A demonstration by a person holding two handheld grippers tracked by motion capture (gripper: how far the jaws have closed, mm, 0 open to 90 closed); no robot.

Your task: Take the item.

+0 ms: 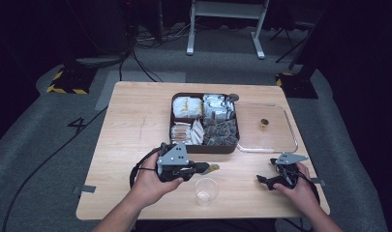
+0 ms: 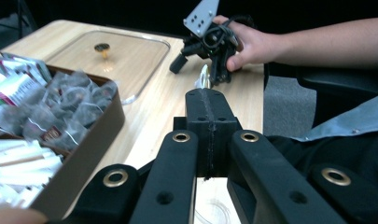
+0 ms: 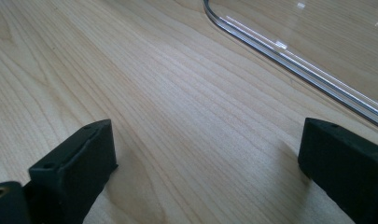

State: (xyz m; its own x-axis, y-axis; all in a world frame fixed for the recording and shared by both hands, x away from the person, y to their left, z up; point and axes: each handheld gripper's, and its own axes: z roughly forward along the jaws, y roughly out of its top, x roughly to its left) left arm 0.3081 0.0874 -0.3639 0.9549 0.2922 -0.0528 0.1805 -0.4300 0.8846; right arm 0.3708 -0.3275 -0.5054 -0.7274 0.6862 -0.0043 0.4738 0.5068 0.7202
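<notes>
At a wooden table [image 1: 135, 145], the left claw [image 1: 208, 168] is clamped shut on a small tea bag [image 1: 214, 167], whose pale pouch pokes out just beyond the closed tips, hanging above and slightly behind a clear plastic cup [image 1: 205, 192] near the table's front edge. Just behind the claw sits a brown compartment box [image 1: 184, 148] of sachets, its clear lid [image 1: 280, 145] lying alongside on the right. The right claw [image 1: 264, 180] rests on the table well apart, jaws spread wide and holding nothing.
</notes>
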